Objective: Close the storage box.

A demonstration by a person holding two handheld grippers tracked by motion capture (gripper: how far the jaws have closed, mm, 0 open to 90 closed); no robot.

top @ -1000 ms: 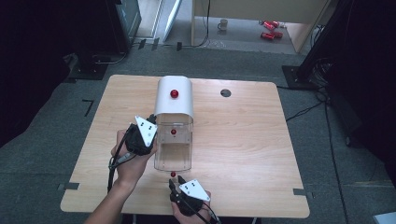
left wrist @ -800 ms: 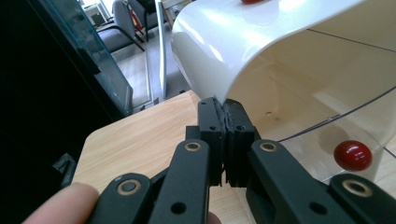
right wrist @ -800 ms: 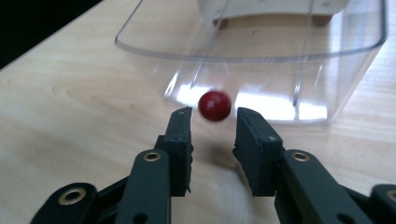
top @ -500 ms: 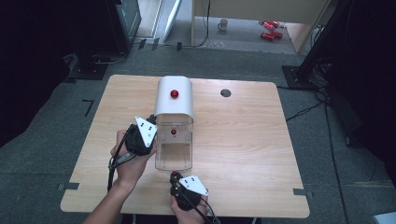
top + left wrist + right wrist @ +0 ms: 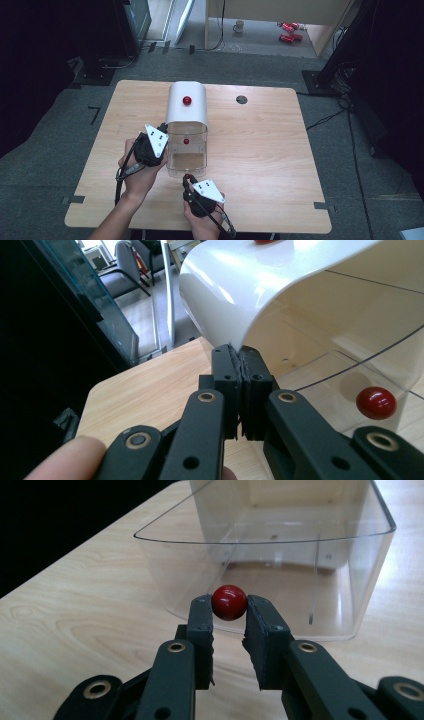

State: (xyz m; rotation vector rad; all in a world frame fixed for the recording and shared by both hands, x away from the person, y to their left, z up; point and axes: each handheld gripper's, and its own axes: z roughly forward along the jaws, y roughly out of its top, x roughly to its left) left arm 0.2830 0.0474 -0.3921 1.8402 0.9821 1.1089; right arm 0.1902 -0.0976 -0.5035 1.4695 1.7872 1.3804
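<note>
On the light wooden table, the person's left forearm comes up from the bottom edge at a slant, and the left hand wraps the left gripper just at the left flank of the box. From the left gripper view, its two black jaws are pressed flat together, with nothing visible between them, and their tips sit right at the lower edge of the curved white plastic lid, whether touching it I cannot tell. That lid arches over the far half of the clear plastic box, which stands open toward the person. A small red knob sits on top of the lid, and a second red ball-shaped knob shows at the clear part.

To the right and nearer the table's front edge, the right hand holds the right gripper pointing away from the person toward the box's near wall. Its jaws pinch a glossy red ball between their tips, held just in front of the clear wall, above the tabletop.
</note>
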